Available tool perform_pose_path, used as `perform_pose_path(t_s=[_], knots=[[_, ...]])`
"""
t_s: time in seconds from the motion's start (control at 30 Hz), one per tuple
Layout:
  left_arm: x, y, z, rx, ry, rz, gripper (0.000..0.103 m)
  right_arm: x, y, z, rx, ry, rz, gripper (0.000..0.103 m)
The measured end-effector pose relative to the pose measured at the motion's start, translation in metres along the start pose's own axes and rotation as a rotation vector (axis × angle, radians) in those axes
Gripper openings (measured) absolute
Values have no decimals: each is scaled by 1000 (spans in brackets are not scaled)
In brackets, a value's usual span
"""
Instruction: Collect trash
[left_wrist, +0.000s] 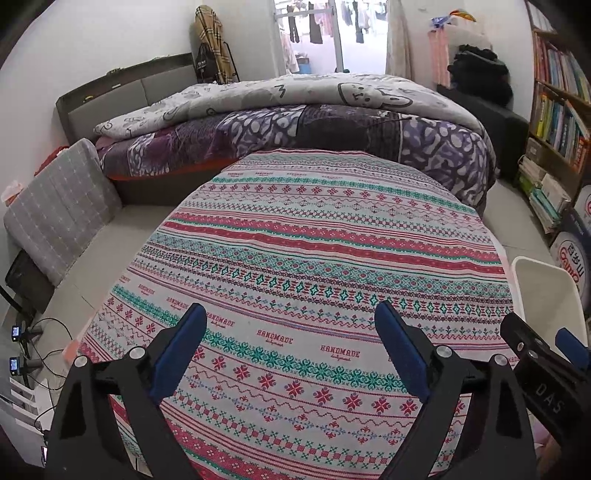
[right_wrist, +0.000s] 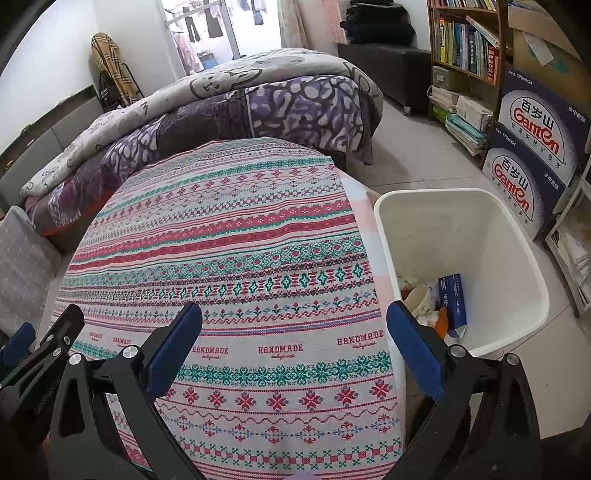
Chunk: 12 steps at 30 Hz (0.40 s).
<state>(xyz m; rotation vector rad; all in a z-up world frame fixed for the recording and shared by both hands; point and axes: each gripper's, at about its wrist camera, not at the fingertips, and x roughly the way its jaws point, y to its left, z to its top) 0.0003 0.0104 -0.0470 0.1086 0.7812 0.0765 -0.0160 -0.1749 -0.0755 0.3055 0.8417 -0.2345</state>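
Observation:
A white trash bin stands on the floor at the table's right edge. It holds a blue box, a paper cup and other scraps. The bin's rim also shows in the left wrist view. The patterned tablecloth covers the table and shows no loose trash in either view. My left gripper is open and empty above the near part of the cloth. My right gripper is open and empty above the cloth near the bin. The right gripper shows at the edge of the left wrist view.
A bed with a purple and grey quilt lies behind the table. A bookshelf and stacked water cartons stand at the right. A grey cushion and cables lie on the floor at the left.

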Motion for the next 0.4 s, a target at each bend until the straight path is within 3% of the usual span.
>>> perform_pose_path(t_s=[0.4], knots=[[3, 2, 2, -28, 11, -3, 93, -2, -2, 1, 8, -11, -8, 96]])
